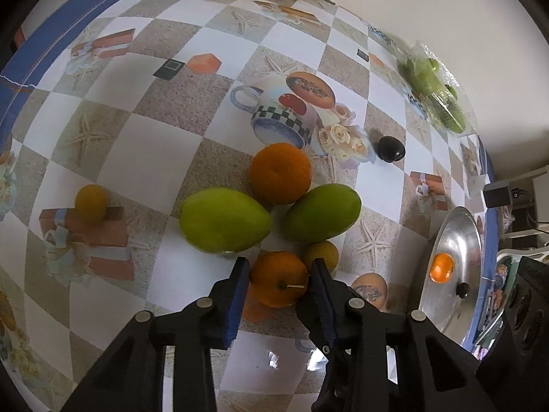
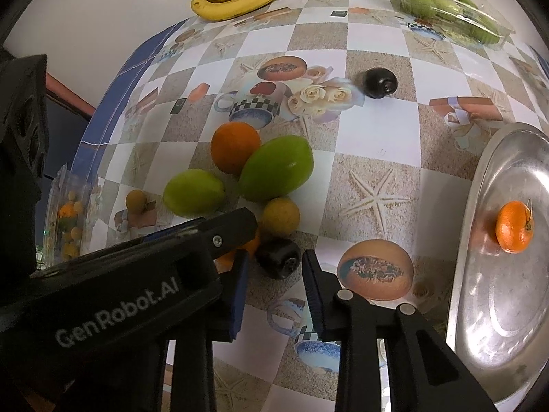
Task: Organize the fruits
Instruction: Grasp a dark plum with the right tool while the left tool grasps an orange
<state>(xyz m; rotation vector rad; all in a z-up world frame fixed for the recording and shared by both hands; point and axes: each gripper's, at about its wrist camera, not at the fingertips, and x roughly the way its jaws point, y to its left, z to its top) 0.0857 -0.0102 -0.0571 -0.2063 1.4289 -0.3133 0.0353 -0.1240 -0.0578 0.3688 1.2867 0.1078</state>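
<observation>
Now my left gripper (image 1: 279,283) pinches tangerine (image 1: 278,278), lower centre; right gripper (image 2: 274,267) narrows around dark plum (image 2: 278,258), contact unclear; both bound for steel tray (image 2: 480,206).

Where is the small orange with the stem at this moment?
In the left wrist view, the stemmed orange sits between the left claw's pads, just below the two green mangoes.

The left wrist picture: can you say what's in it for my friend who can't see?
The left gripper closes around an orange with a short stalk, on a patterned tablecloth. Just beyond lie two green mangoes, another orange and small yellow fruits. A metal tray holding one orange sits at the right.
</observation>
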